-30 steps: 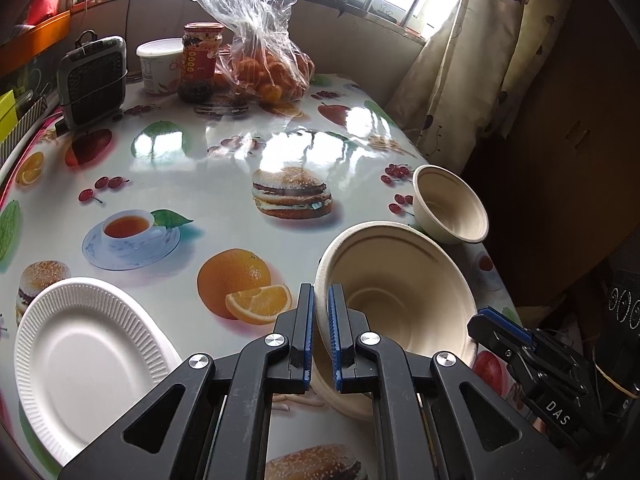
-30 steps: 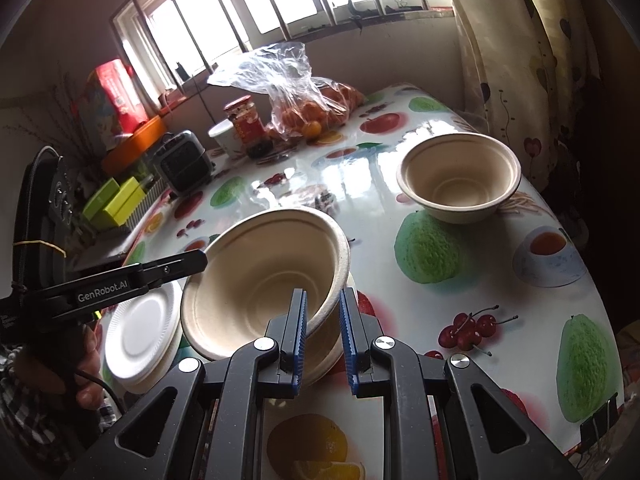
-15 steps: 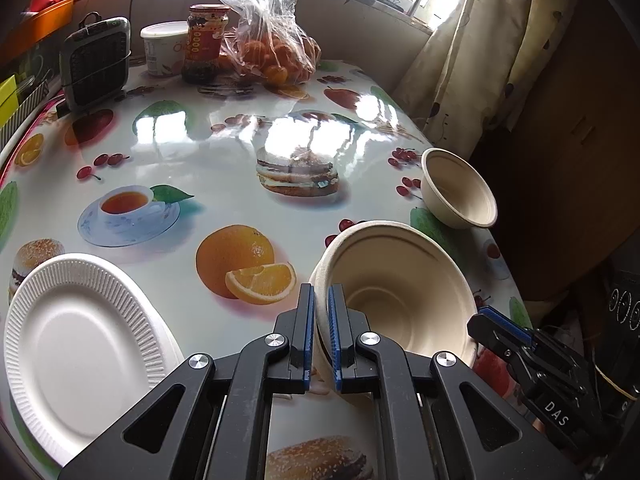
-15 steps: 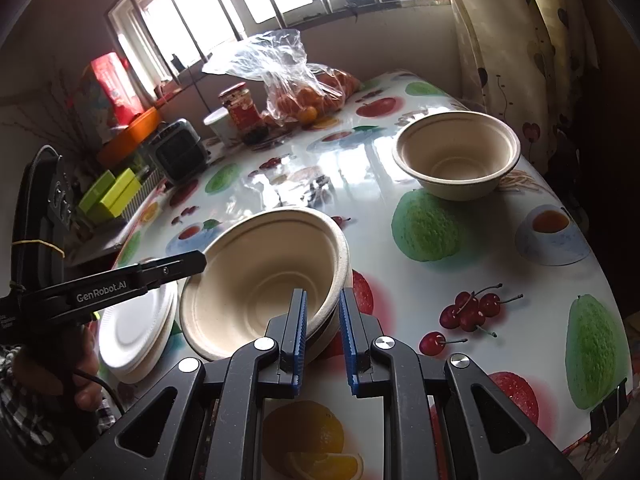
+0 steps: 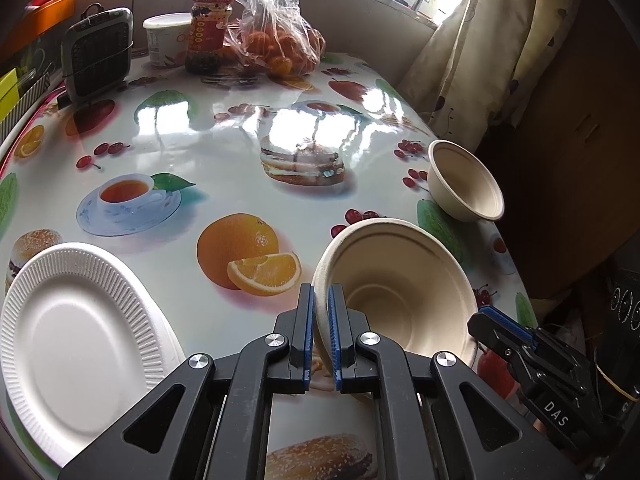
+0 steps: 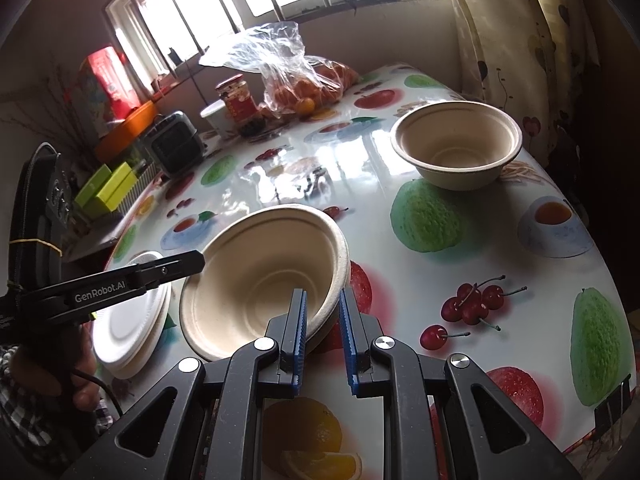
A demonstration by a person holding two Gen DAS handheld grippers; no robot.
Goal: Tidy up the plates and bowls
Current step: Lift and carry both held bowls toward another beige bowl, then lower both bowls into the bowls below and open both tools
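Compared with a second ago, both views have crept forward a touch: the white paper plates (image 5: pixel 76 332) and the big bowl (image 5: pixel 396 300) sit lower and closer in frame, but the grip itself looks unchanged.

So the left tongs (image 5: pixel 320 336) are pinched nearly flat on the near-left rim of that tan pulp bowl, and the right tongs (image 6: pixel 322 328) are clamped narrow on its near-right rim. It's tilted and, as far as I can tell, lifted off the fruit-print surface (image 5: pixel 224 160). Plates are just left of the big bowl; the smaller bowl (image 6: pixel 456 144) is beyond it to the right, well apart, close to the surface's edge.

Stuff that could go wrong, imo:
- The rim is thin and flexy, so two tongs pulling unevenly could fold or tear it, or it slips out of one side and swings.
- If it's meant to nest with the smaller bowl, a clumsy landing could shove that one off the edge.
- The shiny cloth looks slick, so anything set down at an angle might skate.
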